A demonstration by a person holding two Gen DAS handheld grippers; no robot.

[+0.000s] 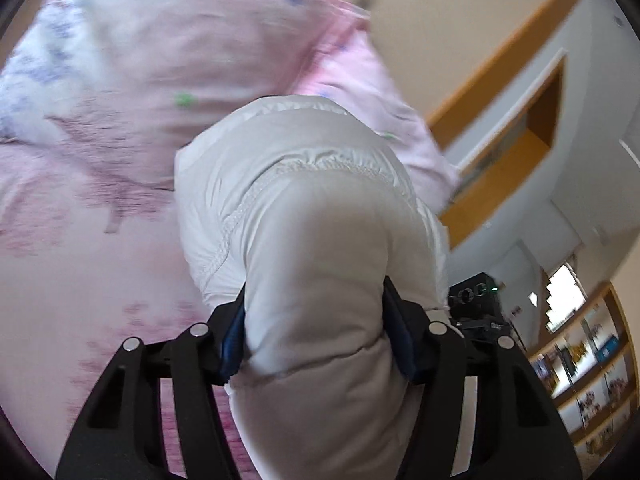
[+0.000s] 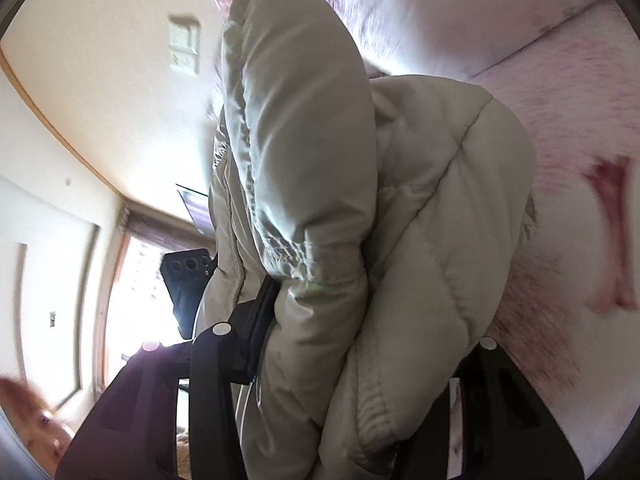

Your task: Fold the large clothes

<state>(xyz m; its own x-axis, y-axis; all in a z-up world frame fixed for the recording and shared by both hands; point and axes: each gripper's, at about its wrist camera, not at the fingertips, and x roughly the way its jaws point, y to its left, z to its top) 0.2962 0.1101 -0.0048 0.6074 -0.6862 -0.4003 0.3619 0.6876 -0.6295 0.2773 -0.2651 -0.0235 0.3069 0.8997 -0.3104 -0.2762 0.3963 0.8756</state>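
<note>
Pink bedding with a faint printed pattern fills the left and top of the left wrist view, blurred. To the right a pale wall carries a wooden trim band and an open wooden niche. Low on the right stands a shelf unit with bright, unclear contents, and just left of it sits a dark device with a small green light.

A pale puffy jacket rises from the middle of this view, above the bed. Its stitched seam curves across the padded cloth. The left gripper pinches a thick fold of the jacket: both blue pads press into the cloth from either side.

Cream wall takes the left part of the right wrist view, with a switch plate on it. A bright window shows lower down, and a dark phone with camera lenses sits before it. Pink bedding covers the right side, with a red mark in the print.

The same quilted jacket hangs bunched through the centre, one padded roll standing up towards the top edge. The right gripper is clamped on a thick bundle of it. Its left finger presses against the cloth; the other finger is mostly hidden behind the jacket.
</note>
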